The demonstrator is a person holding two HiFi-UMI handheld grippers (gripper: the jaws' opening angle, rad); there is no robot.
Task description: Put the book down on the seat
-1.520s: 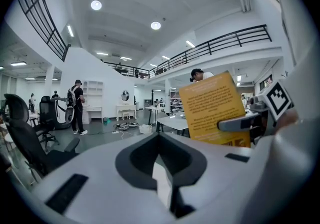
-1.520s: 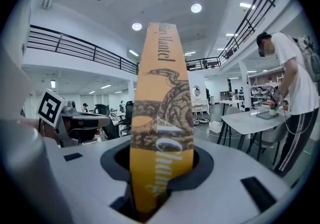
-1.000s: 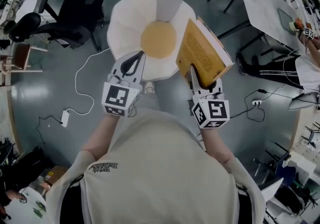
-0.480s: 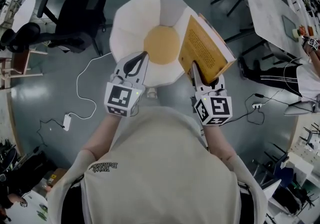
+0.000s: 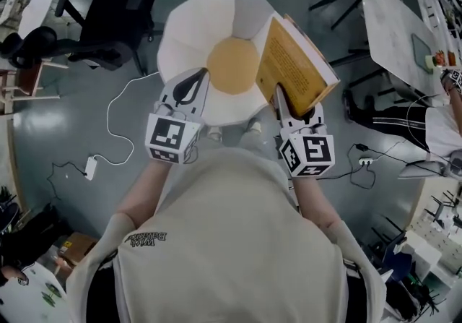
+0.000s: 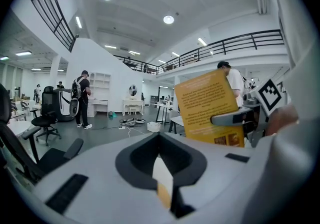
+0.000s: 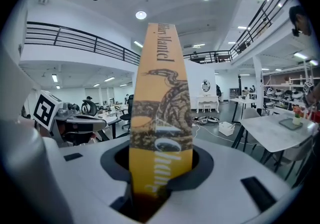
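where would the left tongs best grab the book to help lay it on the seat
Probably the book's upper free edge, approached from the left, the cover side. It stands tilted on end with the right tongs clamped low on the spine, leaving the top unsupported. The left tongs are shut and must open first.

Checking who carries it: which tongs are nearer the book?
Right. The right tongs are clamped on the book's lower edge; the left tongs hang apart from it, off its left, over the seat.
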